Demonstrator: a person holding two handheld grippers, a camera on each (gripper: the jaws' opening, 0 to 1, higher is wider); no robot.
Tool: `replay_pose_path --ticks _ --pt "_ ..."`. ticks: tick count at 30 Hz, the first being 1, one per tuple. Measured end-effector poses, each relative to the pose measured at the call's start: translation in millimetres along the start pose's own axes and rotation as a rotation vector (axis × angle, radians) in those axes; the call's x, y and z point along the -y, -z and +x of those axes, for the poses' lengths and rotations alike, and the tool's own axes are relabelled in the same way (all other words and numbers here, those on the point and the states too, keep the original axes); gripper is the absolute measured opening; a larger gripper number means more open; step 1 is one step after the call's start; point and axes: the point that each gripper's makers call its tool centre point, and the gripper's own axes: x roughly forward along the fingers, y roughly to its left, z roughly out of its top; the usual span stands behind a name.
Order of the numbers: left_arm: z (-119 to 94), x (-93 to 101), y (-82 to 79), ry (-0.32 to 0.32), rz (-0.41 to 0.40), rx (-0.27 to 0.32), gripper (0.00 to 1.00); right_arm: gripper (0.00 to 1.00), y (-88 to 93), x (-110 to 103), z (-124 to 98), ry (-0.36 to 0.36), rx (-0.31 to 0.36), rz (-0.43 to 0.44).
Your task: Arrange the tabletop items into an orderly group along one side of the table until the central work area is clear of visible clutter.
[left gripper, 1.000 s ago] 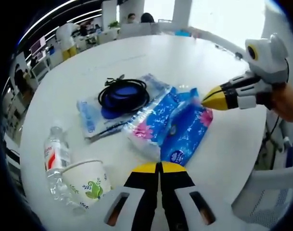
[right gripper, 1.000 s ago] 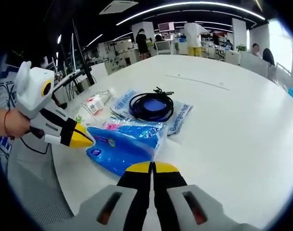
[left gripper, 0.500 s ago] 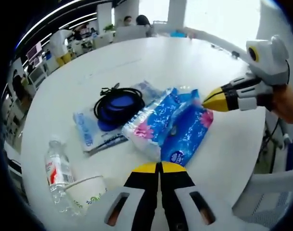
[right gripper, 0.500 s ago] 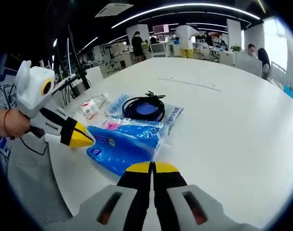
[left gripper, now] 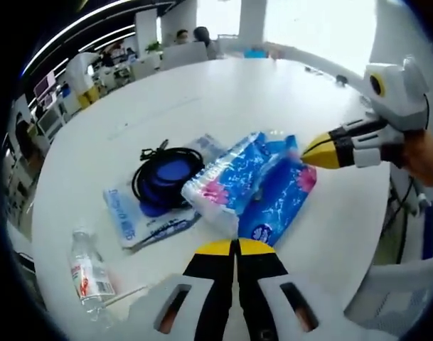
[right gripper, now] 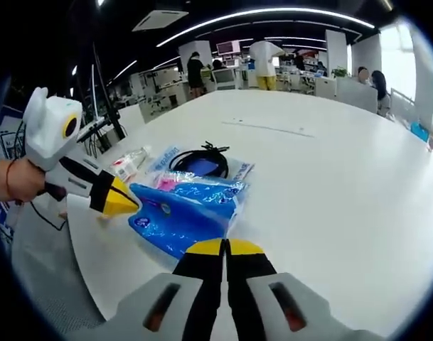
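- left gripper point(left gripper: 237, 245) and right gripper point(right gripper: 223, 245): jaws pressed together, empty
- blue tissue packs point(left gripper: 253, 190) near table point(left gripper: 223, 92) edge, beside coiled black cable point(left gripper: 165, 176)
- water bottle point(left gripper: 89, 275) lying apart

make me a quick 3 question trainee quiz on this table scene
1. True or false: the black cable coil lies on a flat plastic packet.
2. Which lies nearest the table edge in the left gripper view: A) water bottle B) coil C) blue tissue packs?
3. Fill in: both pairs of tongs, left and right, are ____.

Key: 1 true; 2 A; 3 shut
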Motion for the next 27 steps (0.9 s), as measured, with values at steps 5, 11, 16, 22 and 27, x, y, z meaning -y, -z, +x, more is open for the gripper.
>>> replay_pose_path --ticks 5,11,16,22,27 --pt "3.4 5.7 -9.7 0.011 0.020 0.007 0.00 0.00 -1.0 7.1 -4.7 0.013 0.006 0.006" --pt "7.6 10.3 -18.8 0.022 0.032 0.013 0.00 0.00 -2.6 17.4 -10.5 0.033 0.011 0.012" --pt "11.8 12.4 -28.6 0.034 0.041 0.019 0.00 0.00 -4.0 23.6 -13.8 0.047 0.015 0.018" --pt "16.3 13.5 -40.0 0.043 0.052 0.027 0.00 0.00 -5.4 32.6 -15.3 0.061 0.017 0.022" --pt "21.5 15.3 -46.8 0.054 0.057 0.030 0.00 0.00 -7.3 39.5 -17.1 0.073 0.022 0.028"
